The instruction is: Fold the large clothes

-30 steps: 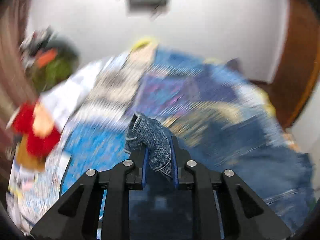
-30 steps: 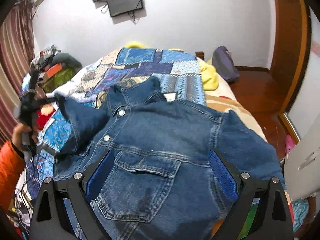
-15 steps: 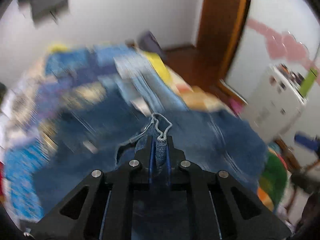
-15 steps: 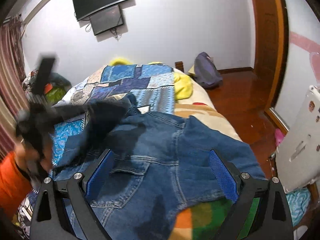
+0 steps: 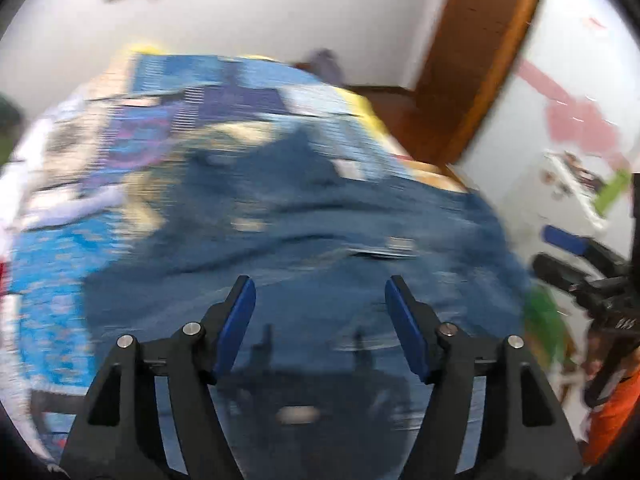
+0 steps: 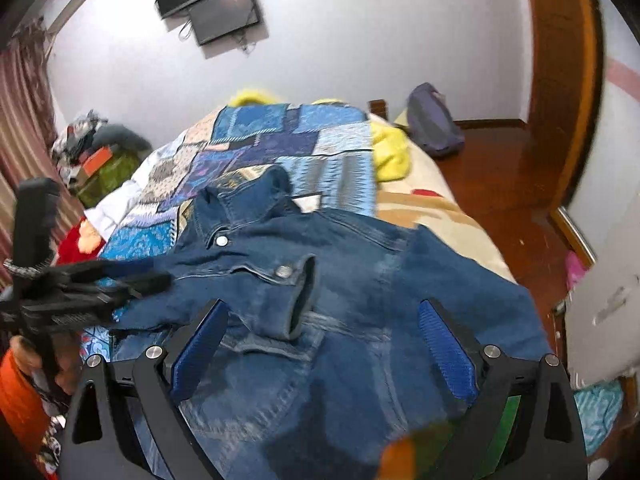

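Both claws, left (image 5: 320, 320) and right (image 6: 322, 344), gape wide, empty, over one denim jacket (image 6: 360, 280) on the bed (image 6: 436, 208).

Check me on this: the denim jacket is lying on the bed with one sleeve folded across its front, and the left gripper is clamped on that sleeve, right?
Not quite. The left gripper is open and holds nothing, as the left wrist view shows. The rest stands: the denim jacket lies on the bed with one sleeve folded across its front.

Left tool (image 5: 320, 316) and right tool (image 6: 324, 344) both have their jaws spread wide, gripping nothing.
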The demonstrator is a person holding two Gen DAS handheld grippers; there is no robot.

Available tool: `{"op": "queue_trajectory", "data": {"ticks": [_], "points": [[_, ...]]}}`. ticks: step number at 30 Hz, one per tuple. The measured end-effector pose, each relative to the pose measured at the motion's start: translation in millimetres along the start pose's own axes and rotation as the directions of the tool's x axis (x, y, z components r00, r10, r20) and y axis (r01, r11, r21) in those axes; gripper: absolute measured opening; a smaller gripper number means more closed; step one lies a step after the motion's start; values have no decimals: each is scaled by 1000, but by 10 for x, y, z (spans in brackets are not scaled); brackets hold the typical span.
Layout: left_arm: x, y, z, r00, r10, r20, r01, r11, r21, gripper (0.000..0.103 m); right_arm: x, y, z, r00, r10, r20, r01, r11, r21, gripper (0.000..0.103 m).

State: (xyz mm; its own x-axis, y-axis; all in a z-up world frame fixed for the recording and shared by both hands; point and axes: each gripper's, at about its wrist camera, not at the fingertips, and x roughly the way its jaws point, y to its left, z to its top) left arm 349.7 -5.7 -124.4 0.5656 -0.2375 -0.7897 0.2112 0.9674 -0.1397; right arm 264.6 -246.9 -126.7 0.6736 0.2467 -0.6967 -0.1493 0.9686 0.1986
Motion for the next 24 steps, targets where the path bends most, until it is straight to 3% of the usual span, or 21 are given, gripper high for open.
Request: {"op": "queue_trajectory", "data": {"ticks": [3,4,8,12,14,16,19,24], "points": [[23,558,-99,987,158,-37,-160,986,-50,67,301,233,116,999,18,-36,-20,999,-47,95],[58,686,-144,982,182,-54,-185,981,-62,67,422,319,144,998,30,-54,-34,998,-60,95],[342,1197,-450,952,248,-177,-269,957,-107,67,924,585,169,985,46,-167,-63,993,-101,95],[628,1433,-787,923,272,-272,-308,946,-99,68,1476,733,73,959,-59,-277,-1,977,-214,95],[617,1491,-897,933,278,-229,-313,940,-136,82,1663,707,-8,936,-123,-328,39,967,-251,95],[611,1512,-949,932,294,-213,-326,936,-131,88,1711,584,-18,930,-74,-361,2,981,-196,96],[610,1575,-1020,938,276,-209,-313,935,-166,92,1688,414,4,923,-55,-380,2,990,-139,100],[620,1714,-1096,940,249,-231,-303,923,-236,98,1505,332,-23,929,-90,-360,34,986,-161,100]]}}
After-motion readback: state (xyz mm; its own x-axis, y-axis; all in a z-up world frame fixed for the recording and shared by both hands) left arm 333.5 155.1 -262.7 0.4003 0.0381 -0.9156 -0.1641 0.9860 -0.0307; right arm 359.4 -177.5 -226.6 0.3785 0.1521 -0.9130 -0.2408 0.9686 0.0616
